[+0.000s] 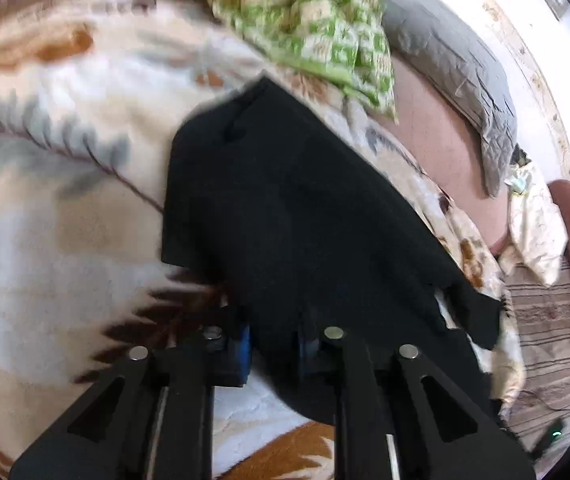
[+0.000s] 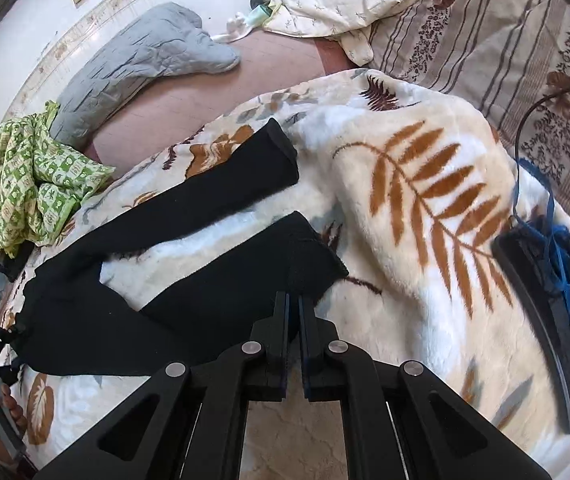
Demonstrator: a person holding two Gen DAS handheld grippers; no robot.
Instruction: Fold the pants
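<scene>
Both grippers clamped on black pants spread over the leaf-print blanket.

Right gripper pinched the near leg's cuff; left gripper gripped the waist of the black pants. The far leg lay splayed, so lifting could fold it crooked.

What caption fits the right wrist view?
Right gripper shut on near leg cuff of black fabric pants spread across leaf-patterned fleece blanket.
</scene>
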